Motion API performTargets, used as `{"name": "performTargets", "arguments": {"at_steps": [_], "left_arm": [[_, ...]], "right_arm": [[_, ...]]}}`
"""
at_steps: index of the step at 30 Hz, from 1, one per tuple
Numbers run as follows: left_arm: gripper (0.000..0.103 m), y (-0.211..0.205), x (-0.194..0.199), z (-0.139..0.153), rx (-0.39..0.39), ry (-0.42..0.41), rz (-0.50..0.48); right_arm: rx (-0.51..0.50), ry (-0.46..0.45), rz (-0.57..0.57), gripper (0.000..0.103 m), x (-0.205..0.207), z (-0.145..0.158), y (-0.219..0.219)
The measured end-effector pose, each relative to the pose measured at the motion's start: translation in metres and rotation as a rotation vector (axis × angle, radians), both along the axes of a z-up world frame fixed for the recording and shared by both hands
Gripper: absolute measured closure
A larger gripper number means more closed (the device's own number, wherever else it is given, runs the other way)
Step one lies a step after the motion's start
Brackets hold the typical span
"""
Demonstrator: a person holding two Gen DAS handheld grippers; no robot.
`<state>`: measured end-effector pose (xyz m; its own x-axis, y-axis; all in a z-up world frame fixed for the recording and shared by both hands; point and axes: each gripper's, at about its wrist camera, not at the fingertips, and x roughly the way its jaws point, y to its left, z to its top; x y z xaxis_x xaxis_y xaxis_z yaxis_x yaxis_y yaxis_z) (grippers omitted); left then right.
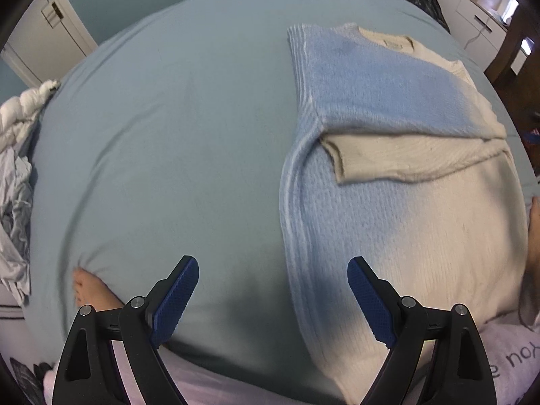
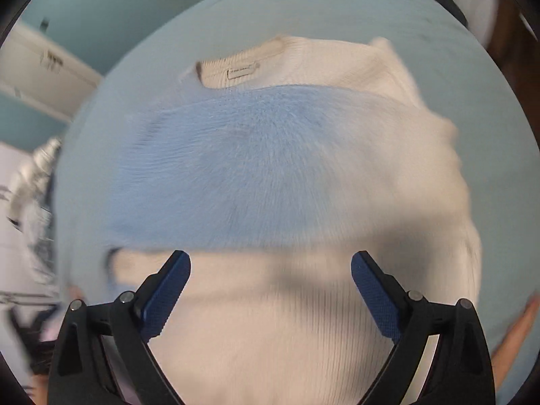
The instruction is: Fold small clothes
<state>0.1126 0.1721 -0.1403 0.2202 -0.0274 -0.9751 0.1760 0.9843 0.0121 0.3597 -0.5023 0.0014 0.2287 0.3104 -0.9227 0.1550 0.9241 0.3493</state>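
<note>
Surface: a bed covered with a pale teal sheet carried the garment; the sheet showed long shallow creases on its left side.
Sweater: a knit piece, blue fading to cream, lay flat on the right half of the bed, collar at the far end, hem at the near edge.
Sleeve: one cream sleeve lay folded across the body of the sweater, its cuff pointing left and ending near the blue left edge.
Collar label: a small tag was visible inside the neckline in the right wrist view; print unreadable.
Left claw: jaws stood wide apart with nothing between the blue pads; it hung over the bare sheet and the sweater's near left edge, its right finger over the knit. Contact with the fabric could not be judged.
Right claw: jaws stood wide apart, empty, above the cream lower part of the sweater; the frame was motion-blurred, so contact could not be judged.
Person: a bare foot rested on the sheet at the near left edge.
Surroundings: crumpled white bedding lay off the left side of the bed; white cabinets stood beyond its far right corner.
</note>
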Motion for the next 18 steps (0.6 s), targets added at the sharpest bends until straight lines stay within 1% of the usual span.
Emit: {"name": "performTargets", "arguments": {"at_steps": [1,3,4,6,8,9,11,13,14,16,17,18], "left_arm": [[0.013,0.002,-0.002,-0.005,-0.019,0.033,0.010],[0.013,0.006,-0.004,-0.015,-0.060,0.101,0.035],[0.013,0.009,-0.006,-0.024,-0.082,0.156,0.050],[0.013,0.012,-0.011,-0.038,-0.101,0.225,0.071],[0.013,0.015,-0.019,-0.056,-0.123,0.322,0.098],[0.013,0.017,-0.024,-0.067,-0.144,0.382,0.117],[0.013,0.018,-0.036,-0.088,-0.170,0.492,0.160],[0.013,0.014,-0.049,-0.106,-0.167,0.576,0.177],[0.013,0.007,-0.056,-0.114,-0.149,0.605,0.162],[0.013,-0.009,-0.067,-0.124,-0.120,0.638,0.111],[0.013,-0.019,-0.075,-0.130,-0.105,0.662,0.070],[0.013,-0.027,-0.081,-0.136,-0.091,0.684,0.039]], "right_arm": [[0.015,0.007,-0.006,0.009,-0.017,0.010,-0.009],[0.011,0.012,0.006,0.009,-0.045,0.020,-0.014],[0.007,0.027,0.013,0.009,-0.065,0.022,-0.021],[0.026,0.086,0.010,0.009,-0.069,0.010,-0.020],[0.100,0.166,-0.032,0.009,-0.099,-0.005,-0.030],[0.139,0.222,-0.058,0.009,-0.114,-0.019,-0.038],[0.156,0.294,-0.072,0.009,-0.136,-0.031,-0.049],[0.152,0.352,-0.082,0.009,-0.145,-0.051,-0.057],[0.154,0.392,-0.085,0.009,-0.147,-0.064,-0.060],[0.142,0.429,-0.073,0.009,-0.151,-0.076,-0.065],[0.135,0.448,-0.052,0.009,-0.152,-0.081,-0.064],[0.129,0.461,-0.038,0.009,-0.155,-0.081,-0.064]]}}
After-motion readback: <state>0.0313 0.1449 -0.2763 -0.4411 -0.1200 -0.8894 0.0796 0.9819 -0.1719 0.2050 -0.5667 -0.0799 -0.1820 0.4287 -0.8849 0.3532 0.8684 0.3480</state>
